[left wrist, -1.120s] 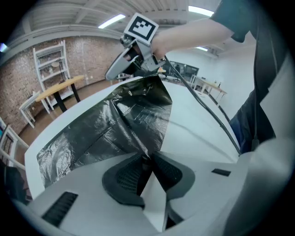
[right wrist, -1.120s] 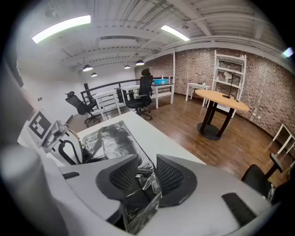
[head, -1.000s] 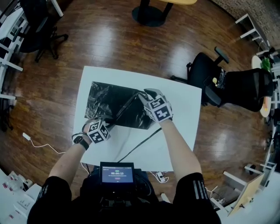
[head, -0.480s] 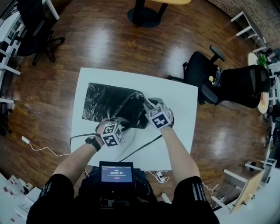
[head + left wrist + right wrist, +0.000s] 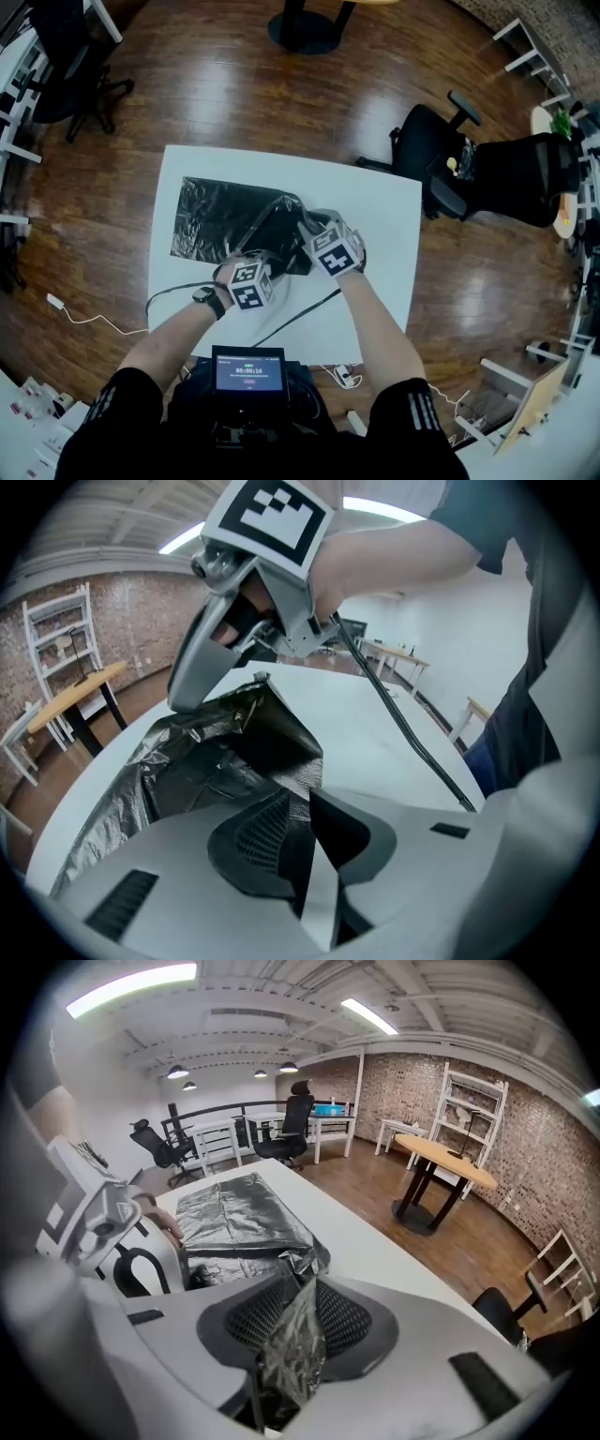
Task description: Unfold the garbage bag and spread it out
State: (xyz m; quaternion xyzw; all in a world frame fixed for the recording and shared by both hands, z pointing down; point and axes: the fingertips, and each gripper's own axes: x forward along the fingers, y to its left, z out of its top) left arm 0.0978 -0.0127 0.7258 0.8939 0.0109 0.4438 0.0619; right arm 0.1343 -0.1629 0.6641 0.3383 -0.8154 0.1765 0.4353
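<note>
Both claws are on the garbage bag [image 5: 225, 220], which lies mostly flat on the far-left part of the white tabletop [image 5: 375, 206], with its near-right corner bunched up where the claws meet. The left claw [image 5: 300, 803] is clamped on a dark fold of film. The right claw [image 5: 300, 1302] has just been closing, and a crinkled strip of the bag is now pinched between its pads. If I were doing this I'd keep both pinches light but firm, since that film looks thin and stretchy, then draw the claws apart low over the tabletop so the fold peels open instead of dragging the whole bag. Watch the black cable [image 5: 300, 314] near the front edge too. As for writing: no brand or print on the bag that I can see, and the digits on the little screen [image 5: 249, 370] are too small to read.
</note>
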